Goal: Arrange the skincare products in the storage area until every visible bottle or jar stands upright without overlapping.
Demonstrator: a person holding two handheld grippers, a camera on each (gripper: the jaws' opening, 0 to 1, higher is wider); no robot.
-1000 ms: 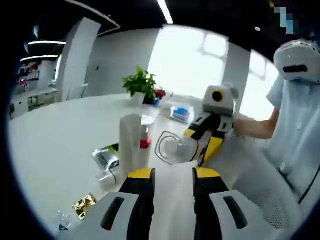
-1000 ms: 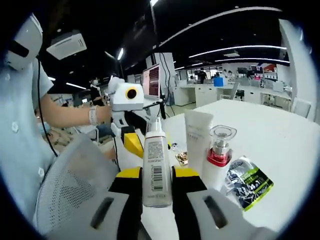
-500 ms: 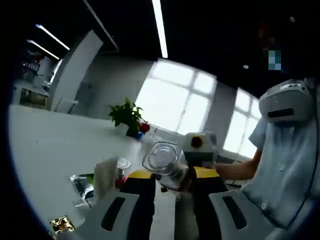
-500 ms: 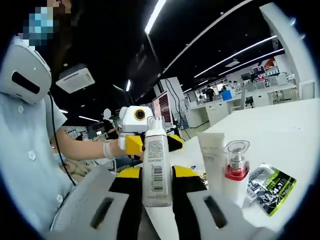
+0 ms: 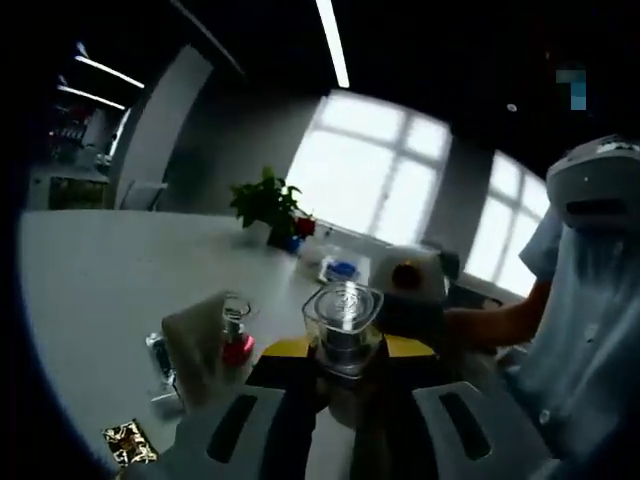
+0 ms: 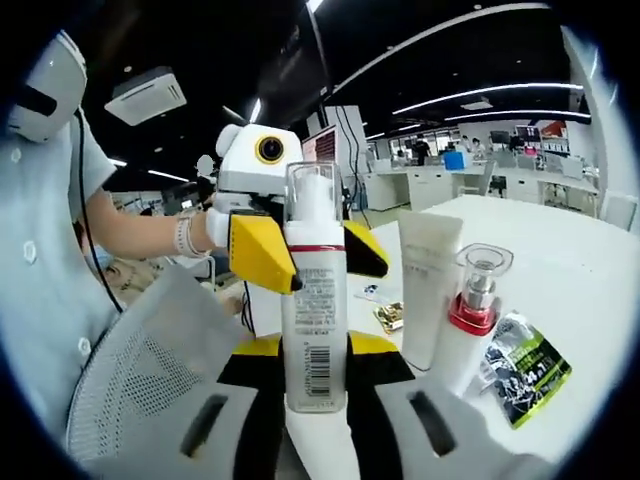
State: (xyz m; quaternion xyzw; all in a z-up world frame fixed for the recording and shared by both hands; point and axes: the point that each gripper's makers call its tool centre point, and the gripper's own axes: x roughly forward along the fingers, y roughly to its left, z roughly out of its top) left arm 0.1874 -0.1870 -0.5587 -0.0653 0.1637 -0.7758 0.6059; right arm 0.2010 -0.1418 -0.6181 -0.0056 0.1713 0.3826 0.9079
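We see the right gripper (image 6: 305,352) clamped on the upright white bottle (image 6: 314,320); the left gripper (image 6: 300,255) pinches its clear cap (image 6: 313,202).

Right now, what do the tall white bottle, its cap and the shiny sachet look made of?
Bottle: probably opaque white plastic, smooth, with a printed barcode label. Cap: clear hard plastic, likely, since the white pump shows through it. Sachet: seemingly foil or metallised film, crinkled and glinting.
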